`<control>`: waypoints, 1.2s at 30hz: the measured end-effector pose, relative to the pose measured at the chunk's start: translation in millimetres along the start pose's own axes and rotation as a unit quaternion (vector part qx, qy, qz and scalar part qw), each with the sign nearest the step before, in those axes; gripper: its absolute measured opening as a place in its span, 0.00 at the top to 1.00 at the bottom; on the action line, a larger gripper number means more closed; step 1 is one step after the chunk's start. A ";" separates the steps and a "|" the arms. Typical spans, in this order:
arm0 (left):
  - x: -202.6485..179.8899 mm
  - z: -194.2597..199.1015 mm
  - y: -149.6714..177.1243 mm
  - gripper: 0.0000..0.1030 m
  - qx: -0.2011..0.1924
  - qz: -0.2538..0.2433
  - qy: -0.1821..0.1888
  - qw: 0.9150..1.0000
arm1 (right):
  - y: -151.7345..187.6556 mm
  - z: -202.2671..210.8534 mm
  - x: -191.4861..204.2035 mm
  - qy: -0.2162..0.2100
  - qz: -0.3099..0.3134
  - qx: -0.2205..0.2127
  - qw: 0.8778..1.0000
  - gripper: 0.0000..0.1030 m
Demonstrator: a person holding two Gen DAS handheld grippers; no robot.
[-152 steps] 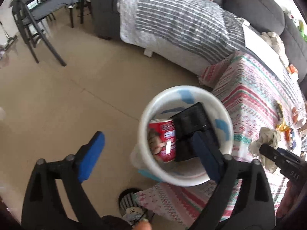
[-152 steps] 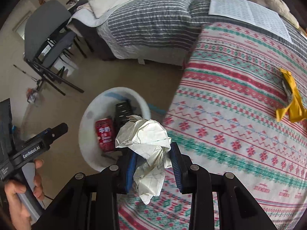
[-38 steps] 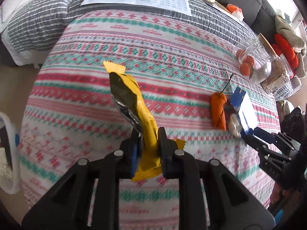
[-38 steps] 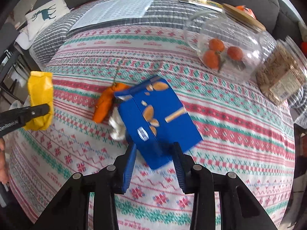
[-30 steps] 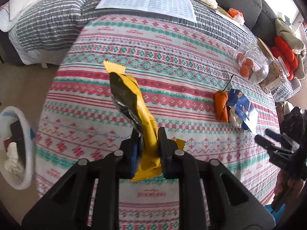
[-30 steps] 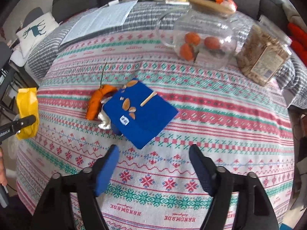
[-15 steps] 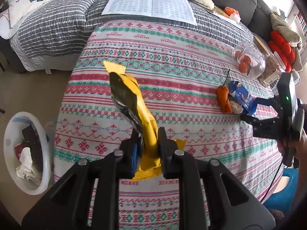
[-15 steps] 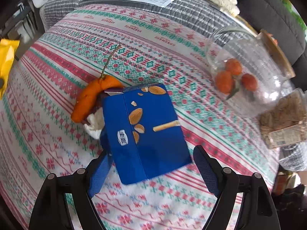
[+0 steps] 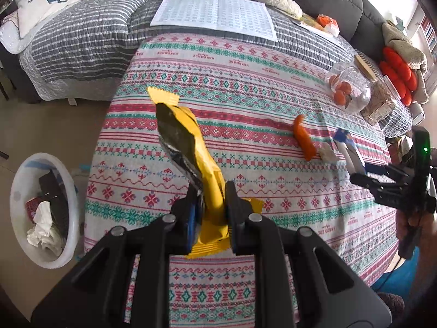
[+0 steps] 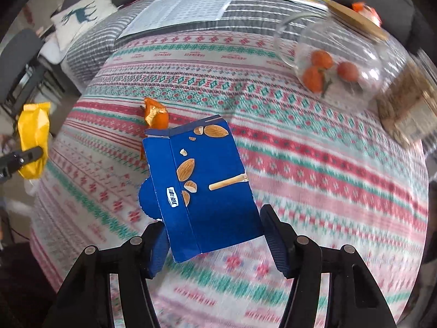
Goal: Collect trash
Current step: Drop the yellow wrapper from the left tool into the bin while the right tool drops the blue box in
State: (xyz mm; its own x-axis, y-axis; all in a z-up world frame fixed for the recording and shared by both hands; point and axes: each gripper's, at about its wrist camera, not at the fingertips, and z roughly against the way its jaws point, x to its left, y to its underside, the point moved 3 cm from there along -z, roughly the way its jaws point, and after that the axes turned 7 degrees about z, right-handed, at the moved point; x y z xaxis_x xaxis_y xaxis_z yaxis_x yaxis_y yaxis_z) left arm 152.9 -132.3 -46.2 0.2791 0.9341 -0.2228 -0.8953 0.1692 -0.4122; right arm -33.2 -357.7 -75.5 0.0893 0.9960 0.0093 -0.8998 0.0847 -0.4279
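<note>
Trash in view comes to three loose pieces. One yellow wrapper (image 9: pixel 202 169) stands up out of the left gripper (image 9: pixel 210 207), whose fingers (image 9: pixel 235 199) are clamped on its lower part, above the patterned cloth (image 9: pixel 245 104). One blue box (image 10: pixel 202 188) lies between the fingers (image 10: pixel 275 243) of the right gripper (image 10: pixel 215 243); the jaws have just been closing on it, and both pads seem to touch its sides, though the blur makes the right-hand contact uncertain. One orange peel (image 10: pixel 155 114) lies on the cloth just behind the box, and in the left view a small pale scrap (image 9: pixel 326 153) sits beside it. One white bin (image 9: pixel 41 210) stands on the floor left of the cloth-covered surface, holding a crumpled white paper (image 9: pixel 43 227), a red can and a black item. Two clear jars sit at the far right of the cloth: a round jar (image 10: pixel 336 60) holding three orange fruits, and a second jar (image 10: pixel 407 106) of brownish contents beside it. One printed sheet (image 9: pixel 215 13) lies on the grey striped bedding behind.
</note>
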 end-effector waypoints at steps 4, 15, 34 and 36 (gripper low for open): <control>2.4 10.9 1.2 0.80 -0.007 -0.007 -0.008 1.000 | 17.3 15.2 8.7 -0.023 -0.058 0.029 0.998 0.40; 47.8 34.3 33.9 0.80 -0.004 0.030 -0.005 1.000 | 28.9 23.5 85.2 -0.063 -0.058 0.002 0.996 0.40; 180.1 59.7 45.8 0.80 -0.029 0.130 -0.059 0.989 | -34.3 -7.3 202.8 -0.091 0.012 -0.010 0.996 0.40; 196.8 61.6 46.4 0.80 -0.032 0.141 -0.075 0.987 | -42.7 -11.1 215.5 -0.098 0.017 -0.011 0.995 0.40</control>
State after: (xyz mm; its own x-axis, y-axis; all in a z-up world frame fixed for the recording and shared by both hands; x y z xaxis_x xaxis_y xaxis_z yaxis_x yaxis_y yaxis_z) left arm 144.9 78.8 -54.8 -0.0376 0.9778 -0.2060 -0.9046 -0.1209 -0.4087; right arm 29.2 -147.1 -65.2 -0.0284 0.9850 0.1700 -0.8910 0.0522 -0.4510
